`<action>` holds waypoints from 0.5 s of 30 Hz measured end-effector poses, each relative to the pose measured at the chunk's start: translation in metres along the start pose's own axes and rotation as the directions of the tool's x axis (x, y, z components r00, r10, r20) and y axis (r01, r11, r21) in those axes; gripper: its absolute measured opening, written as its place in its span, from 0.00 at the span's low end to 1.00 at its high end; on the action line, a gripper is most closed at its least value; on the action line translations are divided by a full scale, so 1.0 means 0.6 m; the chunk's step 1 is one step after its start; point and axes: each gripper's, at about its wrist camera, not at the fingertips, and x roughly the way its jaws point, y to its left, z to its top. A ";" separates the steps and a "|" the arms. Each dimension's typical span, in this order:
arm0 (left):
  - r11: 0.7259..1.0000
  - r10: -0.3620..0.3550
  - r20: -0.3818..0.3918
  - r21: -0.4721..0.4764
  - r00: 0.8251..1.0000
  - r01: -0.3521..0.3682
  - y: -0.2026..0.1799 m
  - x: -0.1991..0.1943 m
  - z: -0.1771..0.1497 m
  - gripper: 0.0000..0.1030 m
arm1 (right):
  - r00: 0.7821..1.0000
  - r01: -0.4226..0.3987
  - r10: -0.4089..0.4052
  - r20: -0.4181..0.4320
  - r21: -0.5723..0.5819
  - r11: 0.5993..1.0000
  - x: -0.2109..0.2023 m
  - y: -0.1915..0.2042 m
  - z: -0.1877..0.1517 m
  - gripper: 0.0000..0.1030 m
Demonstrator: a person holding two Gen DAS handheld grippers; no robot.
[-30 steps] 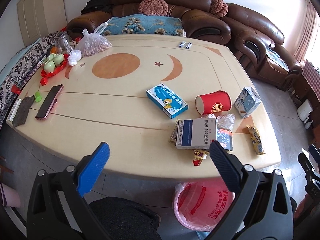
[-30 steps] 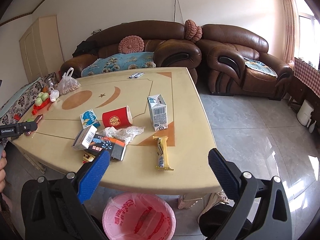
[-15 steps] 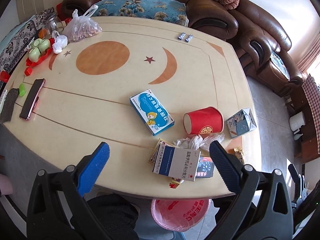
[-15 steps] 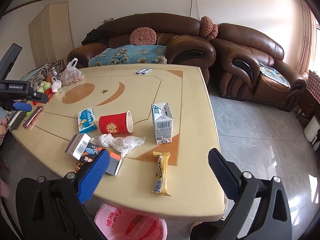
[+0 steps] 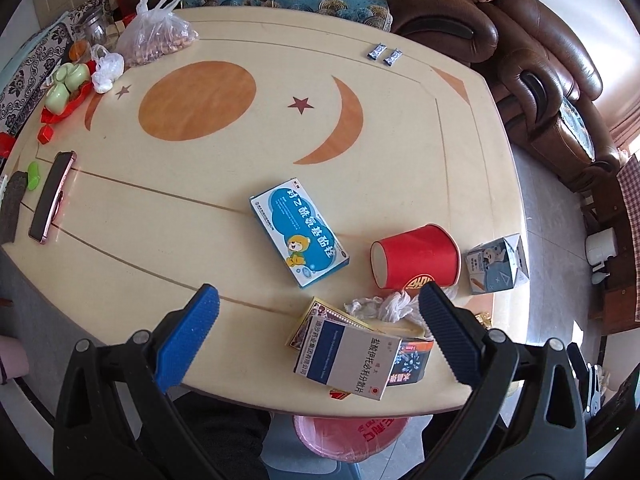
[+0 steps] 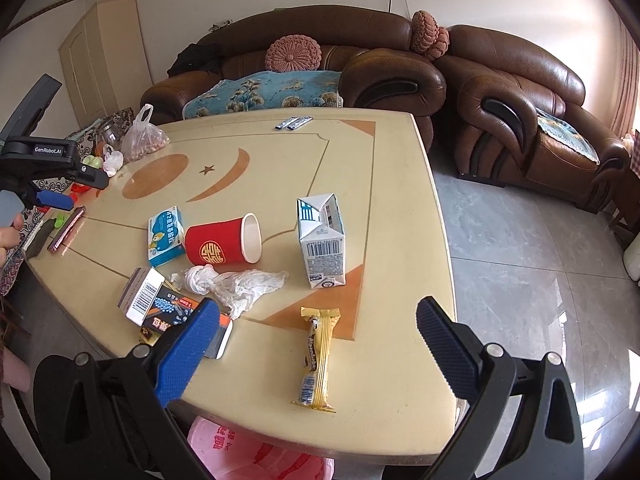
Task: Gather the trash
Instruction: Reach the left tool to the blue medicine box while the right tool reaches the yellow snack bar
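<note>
While both grippers hover empty, left gripper (image 5: 318, 322) and right gripper (image 6: 318, 334) fingers spread wide, trash clusters at tabletop (image 6: 384, 364) near edge: red cup (image 6: 222, 242), milk carton (image 6: 322, 240), snack wrapper (image 6: 316, 358).

The pink bin (image 5: 352, 436) is mostly hidden under the worktop (image 5: 200, 200) edge; in the right wrist view the picture's bottom edge cuts it off. The grey box (image 5: 348, 356) covers most of the packets beneath it. The right tool's blue finger (image 6: 188, 352) hides part of the dark box (image 6: 172, 308). The two sachets (image 6: 293, 123) are too small to read.
</note>
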 end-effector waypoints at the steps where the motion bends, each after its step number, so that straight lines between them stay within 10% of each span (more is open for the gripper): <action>1: 1.000 -0.003 -0.014 -0.007 1.000 0.003 0.001 0.009 0.003 0.95 | 1.000 -0.001 0.001 -0.006 -0.004 1.000 0.005 0.000 -0.001 0.94; 15: 0.995 -0.011 -0.162 -0.102 0.987 -0.005 0.021 0.136 0.041 0.95 | 0.992 -0.030 0.026 -0.120 -0.029 0.999 0.093 0.008 -0.031 0.94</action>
